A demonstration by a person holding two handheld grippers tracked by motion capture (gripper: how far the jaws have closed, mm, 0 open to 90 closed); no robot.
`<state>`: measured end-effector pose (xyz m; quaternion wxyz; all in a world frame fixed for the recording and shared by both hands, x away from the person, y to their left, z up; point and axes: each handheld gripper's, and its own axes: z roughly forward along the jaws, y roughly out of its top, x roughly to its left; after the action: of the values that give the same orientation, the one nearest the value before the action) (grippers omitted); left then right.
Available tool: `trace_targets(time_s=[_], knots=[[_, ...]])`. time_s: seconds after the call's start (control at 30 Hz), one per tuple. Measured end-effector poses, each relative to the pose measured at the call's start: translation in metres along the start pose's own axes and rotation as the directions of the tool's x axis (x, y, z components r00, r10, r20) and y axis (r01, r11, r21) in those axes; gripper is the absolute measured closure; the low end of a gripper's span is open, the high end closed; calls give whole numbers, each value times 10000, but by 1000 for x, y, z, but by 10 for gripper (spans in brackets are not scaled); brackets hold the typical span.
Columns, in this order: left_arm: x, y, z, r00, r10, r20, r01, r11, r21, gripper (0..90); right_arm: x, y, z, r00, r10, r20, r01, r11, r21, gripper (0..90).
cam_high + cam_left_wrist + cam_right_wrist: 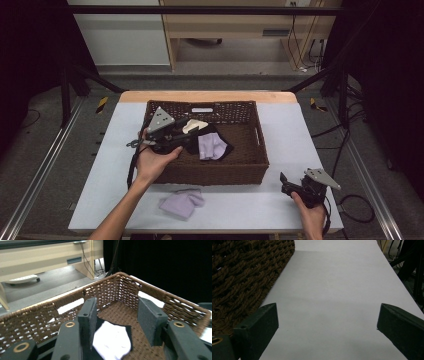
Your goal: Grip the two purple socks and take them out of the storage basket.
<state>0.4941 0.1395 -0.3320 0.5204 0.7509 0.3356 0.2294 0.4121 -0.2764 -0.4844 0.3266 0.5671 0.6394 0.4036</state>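
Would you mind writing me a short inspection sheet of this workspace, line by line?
Surface: white table with a wooden far edge.
Job's things: brown wicker basket in the middle, holding a lilac cloth, a cream cloth and a black cloth; another lilac cloth lies on the table in front of the basket.
Clutter: nothing seen.
Grippers: left gripper open over the basket's inside; right gripper open, low over bare table right of the basket.
Cables: a cable trails from the left gripper; floor cables lie right of the table.
Surroundings: dark curtains, metal frame rails, wooden furniture behind.
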Motion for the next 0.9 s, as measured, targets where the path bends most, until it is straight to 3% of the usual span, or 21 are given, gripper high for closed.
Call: trace_targets(time_s=[0.3,0.5,0.73,0.9], knots=[[9,2,37,9991,-20,-421,36,9993,378,482,0,0,0,10000,-15,-6,15,10000,29,41],[11,-6,64,9985,-174,-511,215,9965,812,468,0,0,1,10000,-26,-5,26,10000,20,41],[9,-22,93,9990,98,-447,-11,9819,1895,458,0,0,0,10000,12,-41,-12,10000,2,41],[7,-31,105,9995,209,-242,-147,9725,2325,446,0,0,0,10000,9,-59,-9,10000,22,41]])
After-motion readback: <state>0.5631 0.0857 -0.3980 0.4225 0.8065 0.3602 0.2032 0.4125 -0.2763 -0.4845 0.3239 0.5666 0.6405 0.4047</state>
